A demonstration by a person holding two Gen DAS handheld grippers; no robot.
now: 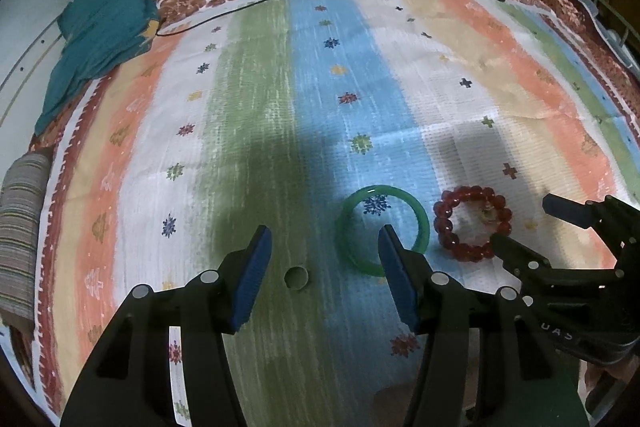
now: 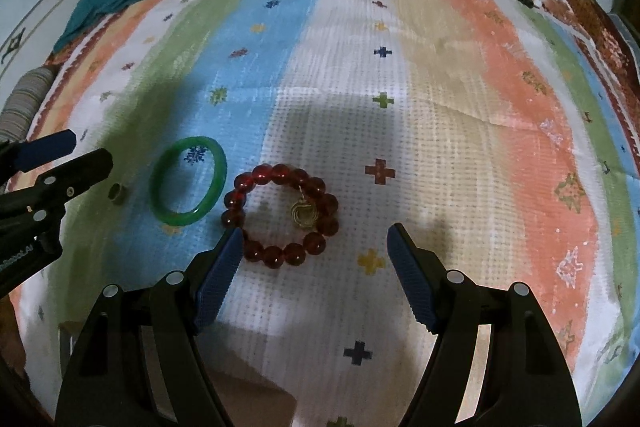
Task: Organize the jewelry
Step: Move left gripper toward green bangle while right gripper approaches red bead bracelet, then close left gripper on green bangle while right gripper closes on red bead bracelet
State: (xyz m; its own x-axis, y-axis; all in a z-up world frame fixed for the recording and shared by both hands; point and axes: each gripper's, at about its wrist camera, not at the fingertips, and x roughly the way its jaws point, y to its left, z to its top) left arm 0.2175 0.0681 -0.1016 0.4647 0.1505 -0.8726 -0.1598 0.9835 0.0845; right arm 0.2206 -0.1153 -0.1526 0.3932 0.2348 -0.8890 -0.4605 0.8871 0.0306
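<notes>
The left gripper [image 1: 324, 243] has its jaws spread apart, holding nothing, at the lower centre of the left wrist view. A small ring [image 1: 296, 278] lies between its blue pads [image 1: 256, 279] on the striped cloth [image 1: 256, 75]. The green bangle [image 1: 383, 230] lies flat at centre right, partly behind the right-hand pad. The red bead bracelet [image 1: 472, 223] (gold charm inside the loop) lies just beside the bangle.

In the right wrist view the right gripper [image 2: 314, 241] is likewise spread apart and empty, with the bracelet [image 2: 280, 221] just beside its left-hand pad. A teal cloth [image 1: 100, 27] occupies the upper left.
</notes>
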